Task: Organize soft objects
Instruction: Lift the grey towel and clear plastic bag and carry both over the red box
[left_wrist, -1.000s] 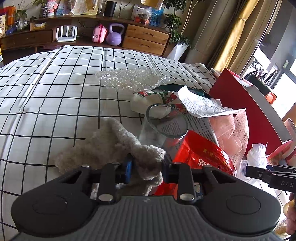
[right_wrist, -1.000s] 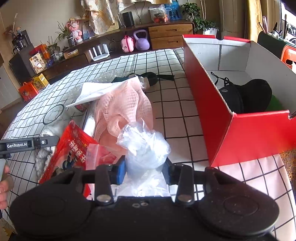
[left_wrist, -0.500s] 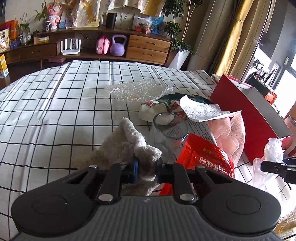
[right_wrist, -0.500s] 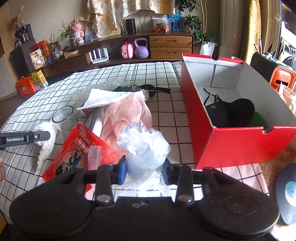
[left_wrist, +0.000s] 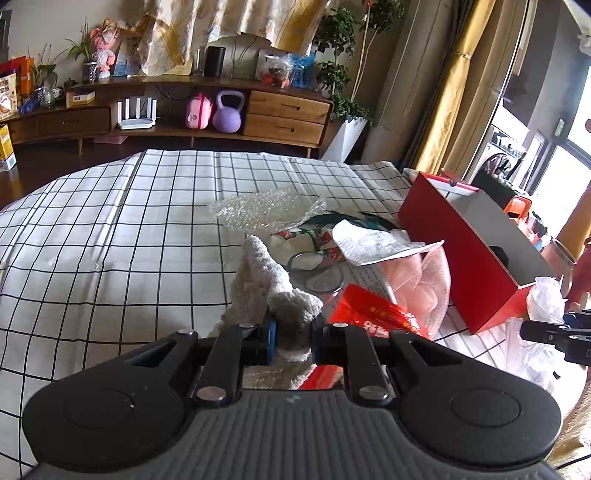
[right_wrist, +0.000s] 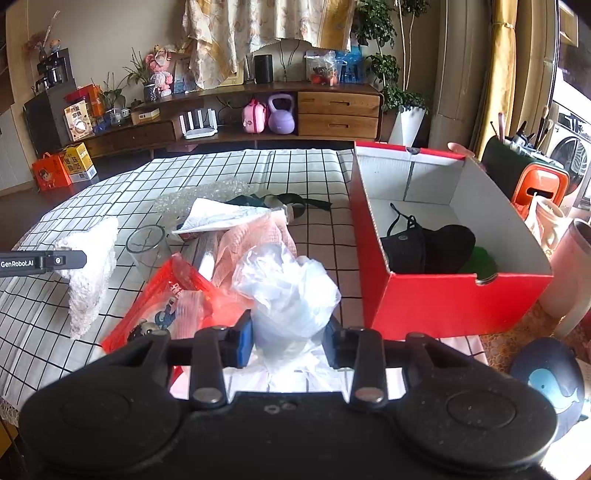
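My left gripper (left_wrist: 293, 338) is shut on a fluffy white towel (left_wrist: 264, 280), which hangs off the checked tablecloth; the right wrist view shows that towel (right_wrist: 90, 266) dangling from the left gripper's fingers (right_wrist: 70, 260). My right gripper (right_wrist: 290, 341) is shut on a crumpled clear plastic bag (right_wrist: 288, 288), lifted above the pile. To the right stands an open red box (right_wrist: 443, 295) with a black cap (right_wrist: 428, 247) and something green inside. A pink cloth (right_wrist: 255, 236) lies in the pile.
On the checked tablecloth (left_wrist: 110, 240) lie a red snack bag (right_wrist: 173, 295), a clear glass (right_wrist: 146, 247), bubble wrap (left_wrist: 266, 210) and a crumpled paper (left_wrist: 373, 243). A pale cup (right_wrist: 569, 273) and a dark whale-print object (right_wrist: 550, 384) stand right of the box.
Both grippers have risen with their loads: the towel has come off the table and hangs free, and the plastic bag is higher above the pile. The left jaws closed tighter on the towel.
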